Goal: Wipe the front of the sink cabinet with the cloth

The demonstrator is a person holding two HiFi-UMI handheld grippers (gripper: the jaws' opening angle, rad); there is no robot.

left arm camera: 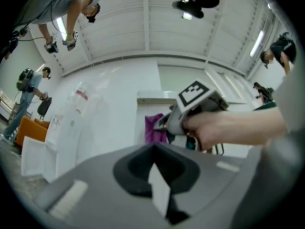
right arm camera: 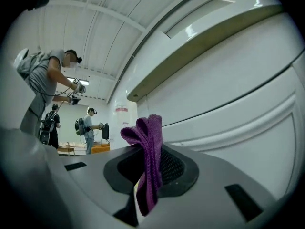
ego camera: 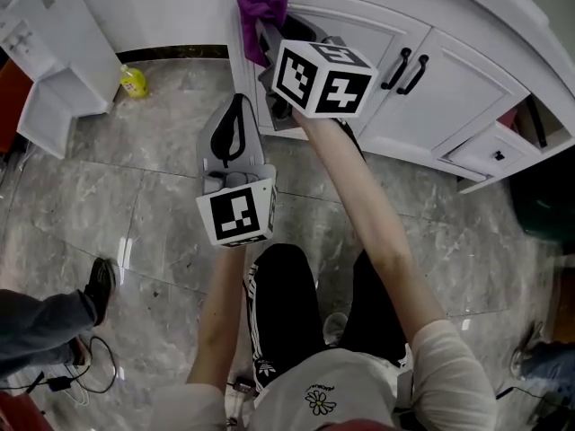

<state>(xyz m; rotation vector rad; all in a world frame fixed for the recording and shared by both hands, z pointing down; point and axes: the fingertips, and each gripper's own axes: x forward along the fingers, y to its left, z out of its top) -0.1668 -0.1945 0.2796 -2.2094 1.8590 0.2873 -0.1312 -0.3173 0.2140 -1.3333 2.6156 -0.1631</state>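
Right claw [ego camera: 262, 39] is pressing the purple cloth [ego camera: 260, 5] against the cabinet front [ego camera: 368, 34]; left claw [ego camera: 237, 106] is hovering apart from it. Left gripper view: jaws are resting together, empty. Right gripper view: jaws are clamping the cloth [right arm camera: 148, 161].

purple knit cloth [ego camera: 260, 12], upper centre | white panelled sink cabinet [ego camera: 467, 97], black bar handles [ego camera: 406, 70], upper right | grey marble floor [ego camera: 162, 142], pale veins | yellow plastic bottle [ego camera: 134, 82], upper left | grey right claw [right arm camera: 145, 190], black-and-white square-marked cube [ego camera: 323, 77]

floor [ego camera: 171, 151]: grey marble tile | yellow bottle [ego camera: 133, 81] by white unit [ego camera: 54, 70] | black cable [ego camera: 54, 380] btm-left | sink cabinet [ego camera: 449, 88] top-right
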